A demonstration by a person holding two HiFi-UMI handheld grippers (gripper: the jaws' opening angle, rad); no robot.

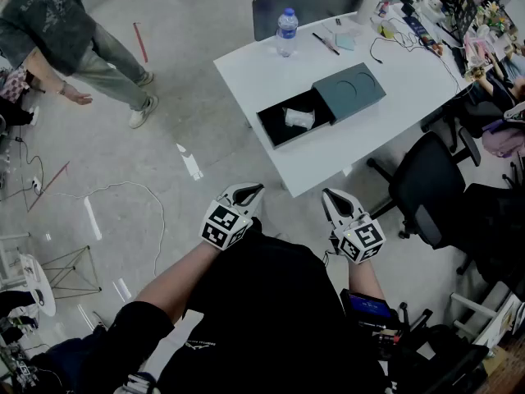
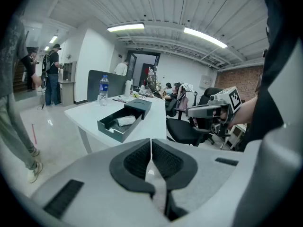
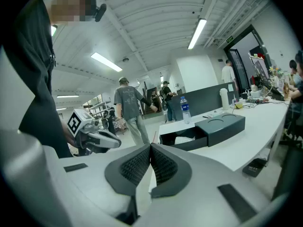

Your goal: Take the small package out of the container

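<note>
A dark open box (image 1: 289, 125) lies on the white table (image 1: 385, 97), its grey-green lid (image 1: 349, 90) slid to the right end. Inside the tray lies a small white package (image 1: 299, 118). The box (image 2: 119, 122) with the package (image 2: 126, 120) shows in the left gripper view, and the box (image 3: 208, 129) in the right gripper view too. My left gripper (image 1: 248, 194) and right gripper (image 1: 331, 197) hover close to my body, well short of the table's near edge. Both are shut with nothing between their pads.
A water bottle (image 1: 286, 31), pens and cables sit at the table's far end. Black office chairs (image 1: 431, 183) stand right of the table. A person in grey (image 1: 78, 31) walks on the floor at the far left, where cables and red sticks lie.
</note>
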